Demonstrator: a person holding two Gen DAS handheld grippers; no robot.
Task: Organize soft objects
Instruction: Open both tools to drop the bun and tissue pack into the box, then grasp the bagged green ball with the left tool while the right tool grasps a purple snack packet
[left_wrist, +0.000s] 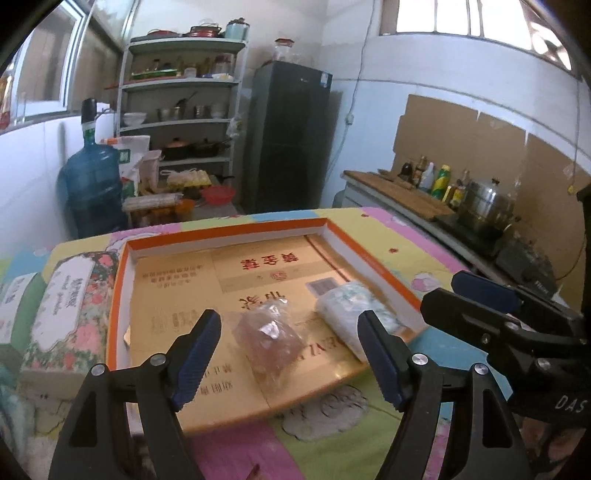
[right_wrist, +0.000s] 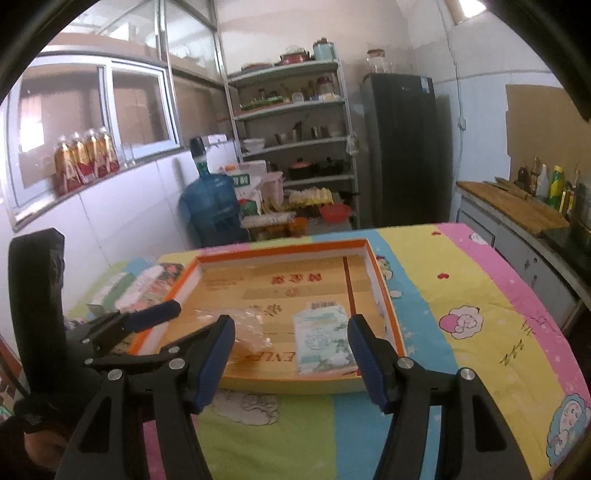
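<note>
An orange-rimmed cardboard tray (left_wrist: 122, 295) (right_wrist: 384, 291) lies on a colourful sheet. In it lie a clear bag of brown stuff (left_wrist: 271, 341) (right_wrist: 251, 330) and a white-green soft packet (left_wrist: 349, 308) (right_wrist: 321, 338). My left gripper (left_wrist: 290, 354) is open and empty, hovering above the tray's near edge with the brown bag between its fingers. My right gripper (right_wrist: 291, 363) is open and empty, just before the tray's near edge, in line with the white-green packet. Each gripper shows in the other's view, the right one (left_wrist: 491, 295) and the left one (right_wrist: 147, 317).
Floral tissue packs (left_wrist: 70, 306) (right_wrist: 144, 288) lie left of the tray. Behind the table stand a water jug (left_wrist: 90, 184), a shelf rack (left_wrist: 181, 122) and a dark fridge (left_wrist: 288, 136). A counter with bottles and pots (left_wrist: 454, 192) runs on the right.
</note>
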